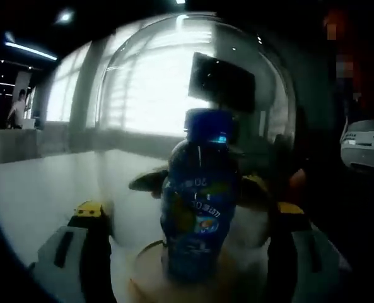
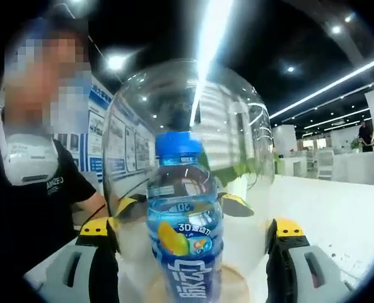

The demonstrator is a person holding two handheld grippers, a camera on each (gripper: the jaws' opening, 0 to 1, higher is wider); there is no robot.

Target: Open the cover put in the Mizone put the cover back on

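We have both grippers, left (image 1: 187, 252) and right (image 2: 193, 265), spread wide around the dome (image 1: 199, 95), empty of grip, so it covers the bottle (image 1: 196, 208) on the base (image 1: 149, 278).

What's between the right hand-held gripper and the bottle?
The clear dome's wall. In the right gripper view the bottle stands inside it, and the hand-held gripper's jaws flank the dome outside.

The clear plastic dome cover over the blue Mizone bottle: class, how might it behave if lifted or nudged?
The clear plastic dome cover looks thin-walled and hollow, so probably light for its size. Its smooth, glossy curve suggests the tongs could slip on it. The tall, narrow blue Mizone bottle under it would likely tip if the cover knocked it.
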